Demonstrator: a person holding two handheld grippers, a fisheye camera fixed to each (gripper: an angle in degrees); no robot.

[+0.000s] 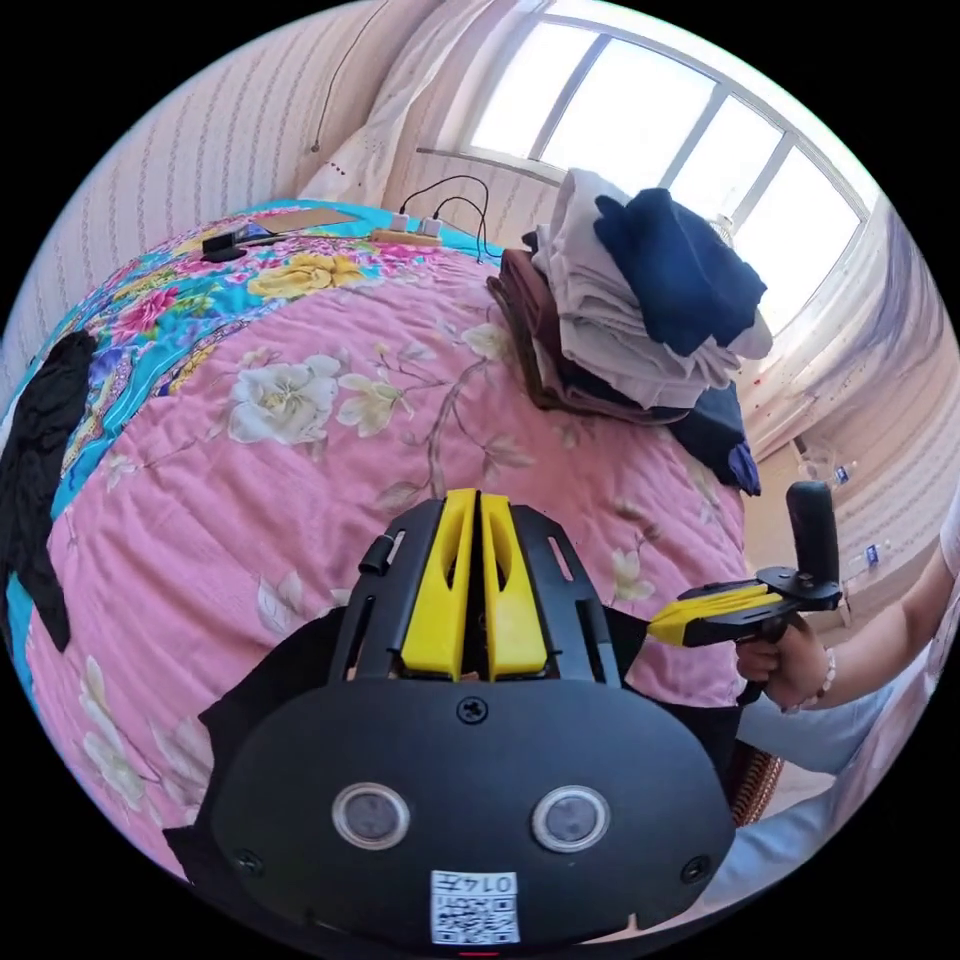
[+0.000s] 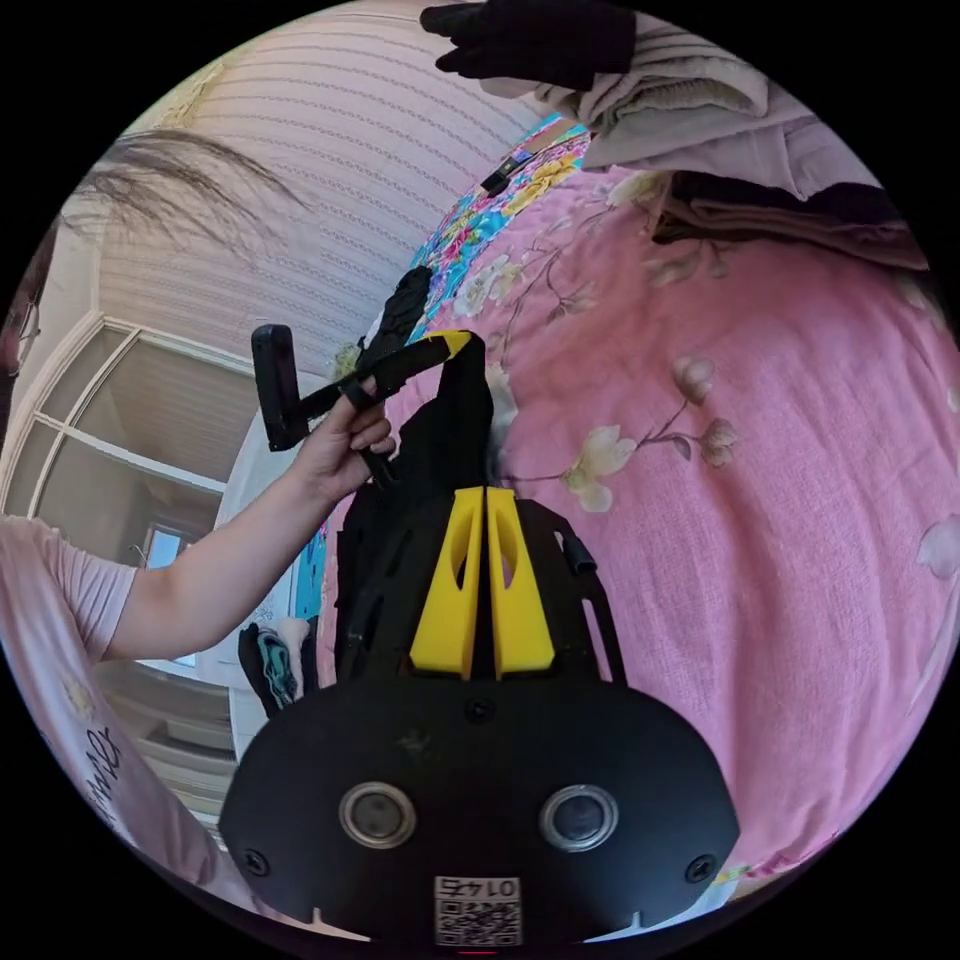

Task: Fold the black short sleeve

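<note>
Black short sleeve (image 2: 440,450) hangs off bed (image 2: 750,480) edge, both my grippers (image 1: 480,520) (image 2: 485,520) clamped on it; lift evenly, spread flat.

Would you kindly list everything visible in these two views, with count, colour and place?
Quilted floral bedspread: one, pink with a turquoise end, covering the bed.
Black short sleeve garment: one, black, hanging from the left gripper above the bed edge.
Stack of folded clothes: one pile, beige, brown and navy, on the bed near the window.
Second black garment: one, black, lying at the far bed edge.
Power strip with cables: one, pale, at the bed's turquoise end.
Window: one, bright, behind the pile.
Left gripper: yellow jaws, closed on the garment.
Right gripper: yellow jaws together; cloth contact unclear.
Hand: one, holding the left gripper's handle.
</note>
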